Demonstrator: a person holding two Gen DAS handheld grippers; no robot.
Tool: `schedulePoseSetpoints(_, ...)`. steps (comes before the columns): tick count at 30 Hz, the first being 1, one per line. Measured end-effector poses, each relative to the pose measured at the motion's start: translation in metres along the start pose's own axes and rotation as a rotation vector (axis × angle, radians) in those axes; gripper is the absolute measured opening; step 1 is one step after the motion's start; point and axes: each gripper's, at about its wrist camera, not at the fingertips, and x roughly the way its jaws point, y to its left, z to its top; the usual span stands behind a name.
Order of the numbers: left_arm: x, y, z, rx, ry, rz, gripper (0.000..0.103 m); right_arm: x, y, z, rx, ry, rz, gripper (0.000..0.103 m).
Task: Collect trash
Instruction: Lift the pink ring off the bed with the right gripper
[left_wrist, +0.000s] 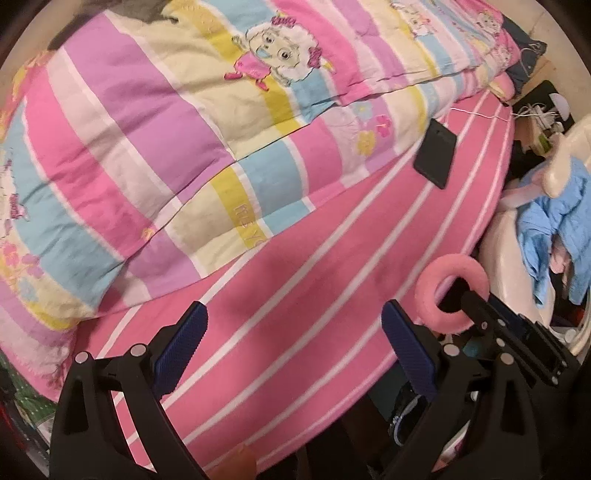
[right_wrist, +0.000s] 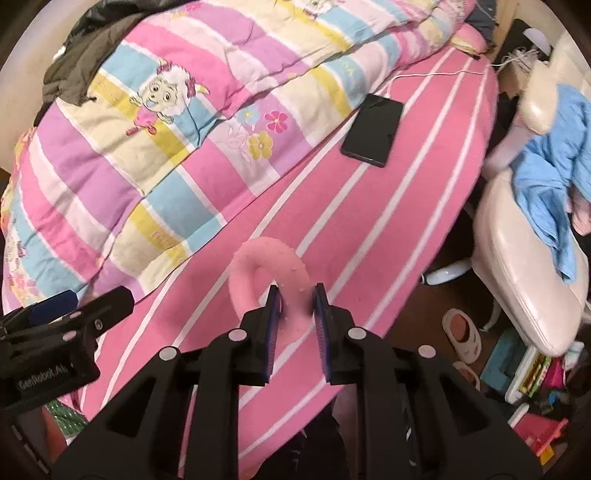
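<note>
1. Right hand-held gripper (right_wrist: 295, 306): jaws drawn together, clamped on the rim of a pink ring (right_wrist: 258, 266). The ring hangs clear above the bed (right_wrist: 369, 229), over the pink striped sheet near its edge.
2. Left hand-held gripper (left_wrist: 295, 332): jaws apart, nothing between them, held over the same sheet beside the right one.
3. Ring surface looks matte, slightly nubbly. Judged soft, foam or rubber-like; light; not fragile.
4. Pads pinch one side of the loop only. The rest stands out beyond the fingertips, so it may swing or pivot in the grip if moved fast.
5. Best hold, by my reading: across the band's thickness, as now. The texture should resist slipping; a soft band may squash, so a firm pinch is needed.
6. Nearby: striped quilt (right_wrist: 177, 122), black phone (right_wrist: 371, 129) flat on the sheet, well apart from the ring. No bin visible in either view.
</note>
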Motion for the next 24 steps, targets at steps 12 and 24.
schedulePoseSetpoints(12,-0.064,-0.014,-0.023,0.066,-0.041,-0.025,0.092,-0.076,-0.014,-0.031,0.047,-0.036,-0.02,0.018)
schedulePoseSetpoints(24,-0.082,-0.038,-0.042,0.15,-0.054,-0.053,0.093,-0.112,-0.037,-0.062,0.142,-0.066,-0.046,0.018)
